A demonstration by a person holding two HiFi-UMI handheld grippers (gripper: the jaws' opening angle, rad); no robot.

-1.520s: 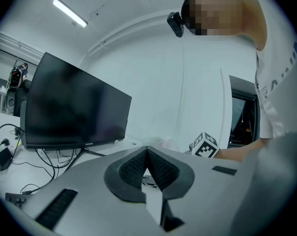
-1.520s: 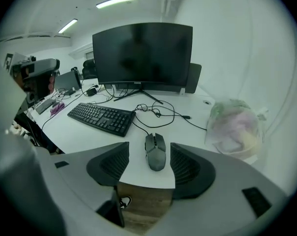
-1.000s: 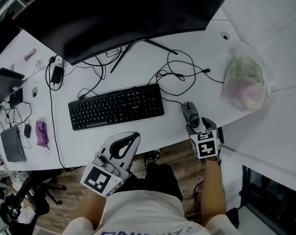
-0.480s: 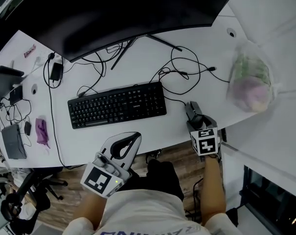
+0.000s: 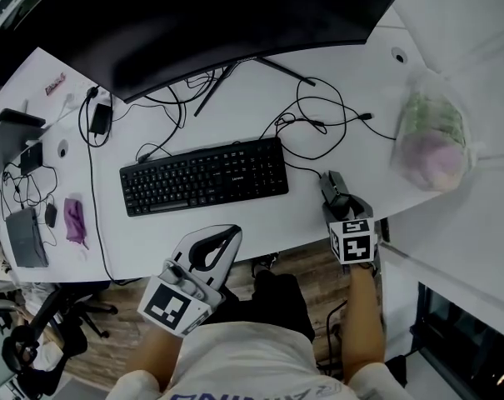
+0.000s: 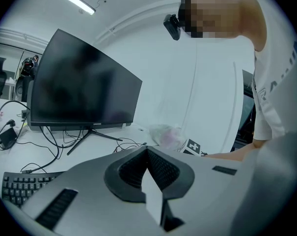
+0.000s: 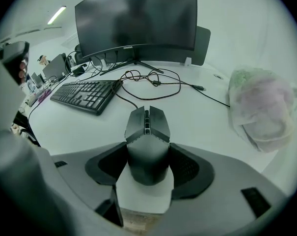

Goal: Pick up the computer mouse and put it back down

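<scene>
The right gripper (image 7: 148,149) is pinching the computer mouse (image 7: 147,129) by both flanks between its jaws at the near edge of the desk (image 7: 74,127), probably for a level lift, while the left gripper (image 6: 147,154) is idling off the desk, jaws pressed together on nothing.

No legible text (monitor (image 7: 136,18) bezel logo too small)
</scene>
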